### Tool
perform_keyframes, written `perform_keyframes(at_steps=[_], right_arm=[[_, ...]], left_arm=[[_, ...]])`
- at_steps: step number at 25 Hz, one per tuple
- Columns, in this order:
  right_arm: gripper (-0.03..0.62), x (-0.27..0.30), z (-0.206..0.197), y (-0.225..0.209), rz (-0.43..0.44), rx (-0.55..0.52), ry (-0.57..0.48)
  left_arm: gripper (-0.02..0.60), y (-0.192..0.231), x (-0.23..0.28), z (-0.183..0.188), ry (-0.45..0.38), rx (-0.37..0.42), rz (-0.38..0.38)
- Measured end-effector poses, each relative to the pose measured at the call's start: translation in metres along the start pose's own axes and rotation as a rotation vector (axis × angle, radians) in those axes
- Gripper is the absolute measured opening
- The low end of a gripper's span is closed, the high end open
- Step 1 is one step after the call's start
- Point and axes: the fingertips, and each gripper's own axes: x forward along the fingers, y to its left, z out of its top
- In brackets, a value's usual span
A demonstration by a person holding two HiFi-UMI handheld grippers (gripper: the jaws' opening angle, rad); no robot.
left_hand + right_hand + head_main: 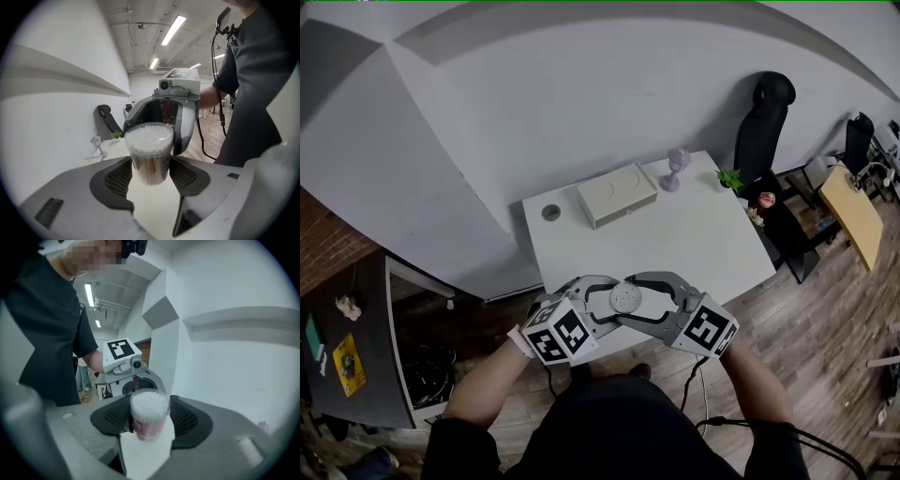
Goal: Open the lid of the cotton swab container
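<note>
Currently: cotton swab container (625, 298), raised over the near edge of the table (675, 234), clear lid (149, 135) seemingly on. My left gripper (607, 302) clamps its body, probably as anchor. My right gripper (645, 305) clamps the opposite side, probably to work the lid.

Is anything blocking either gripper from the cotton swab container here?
Nothing visible does. The left gripper and the right gripper both clamp the cotton swab container, jaws directly against its sides.

White wall (562, 94), wood floor (834, 319), white table (694, 239) w/ black chair (766, 117) behind, strip lights (173, 29) overhead.
</note>
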Motion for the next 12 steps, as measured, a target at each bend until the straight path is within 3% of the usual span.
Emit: perform_keyframes(at_steps=[5, 9, 12], right_arm=[[0.259, 0.001, -0.003, -0.003, 0.036, 0.16, -0.007], [0.261, 0.002, -0.017, -0.006, 0.044, 0.217, 0.018], [0.264, 0.0, -0.009, -0.01, 0.027, 0.224, -0.019]], left_arm=[[0.244, 0.001, 0.005, -0.01, 0.03, 0.045, 0.013], [0.244, -0.001, 0.008, -0.014, 0.022, 0.022, -0.009], [0.244, -0.001, 0.009, -0.017, 0.016, 0.006, -0.011]])
